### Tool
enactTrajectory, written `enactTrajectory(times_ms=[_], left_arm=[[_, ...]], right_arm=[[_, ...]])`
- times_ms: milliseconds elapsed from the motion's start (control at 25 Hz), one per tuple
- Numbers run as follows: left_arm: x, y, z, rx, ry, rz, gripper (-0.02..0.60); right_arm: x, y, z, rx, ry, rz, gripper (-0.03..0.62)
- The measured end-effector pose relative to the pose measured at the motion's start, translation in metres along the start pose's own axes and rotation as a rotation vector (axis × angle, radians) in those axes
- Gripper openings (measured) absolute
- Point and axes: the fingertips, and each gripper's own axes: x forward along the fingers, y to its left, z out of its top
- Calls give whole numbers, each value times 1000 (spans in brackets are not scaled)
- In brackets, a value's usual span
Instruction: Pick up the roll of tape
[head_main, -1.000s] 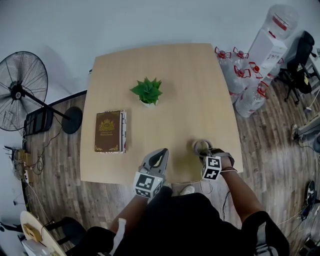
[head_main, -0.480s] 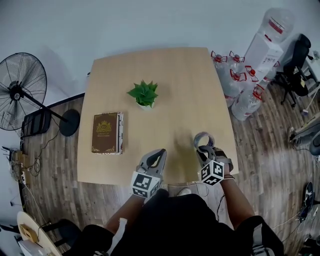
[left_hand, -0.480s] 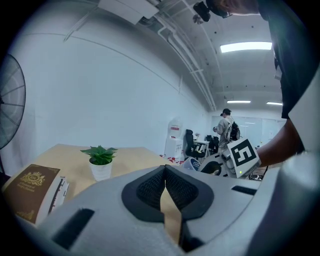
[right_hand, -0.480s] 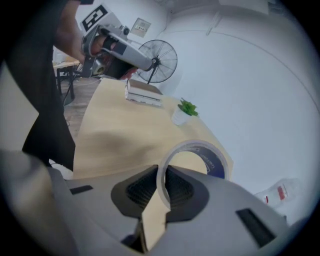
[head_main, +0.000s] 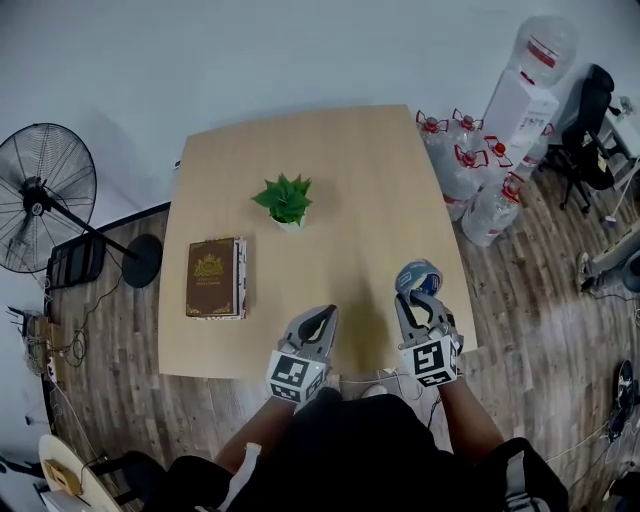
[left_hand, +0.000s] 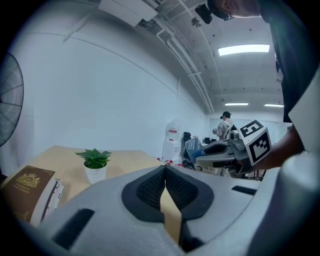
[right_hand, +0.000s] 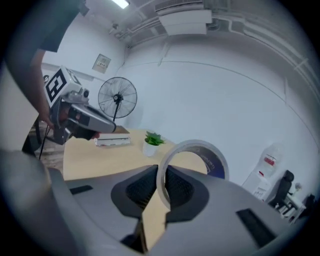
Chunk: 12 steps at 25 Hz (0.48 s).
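Note:
The roll of tape (right_hand: 192, 156), a pale ring with a blue inner core, stands on edge between my right gripper's (right_hand: 161, 186) jaws, which are shut on its wall. In the head view the roll of tape (head_main: 418, 275) is lifted above the table's near right corner, at the tip of my right gripper (head_main: 418, 297). My left gripper (head_main: 318, 324) hovers over the table's front edge with its jaws shut and nothing between them. In the left gripper view my left gripper (left_hand: 164, 181) shows closed pads, and the right gripper (left_hand: 235, 150) appears beside it with the tape.
A wooden table (head_main: 350, 170) carries a small potted plant (head_main: 284, 200) near its middle and a brown book (head_main: 214, 277) at its left. A standing fan (head_main: 45, 200) is on the floor at left. Several water bottles (head_main: 470, 170) stand on the floor at right.
My right gripper has risen off the table with the tape roll and rolled, so the roll now stands upright in the air. The left gripper stayed about where it was.

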Motion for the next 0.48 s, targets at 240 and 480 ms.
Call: enactTrajectory(times_ms=[240, 480], left_arm=[[2, -8, 4, -6, -12, -19, 3], [5, -16, 9, -3, -21, -36, 3]], right_arm=[[-20, -13, 19, 192, -113, -71, 43], [-37, -22, 23, 338, -200, -111, 43]])
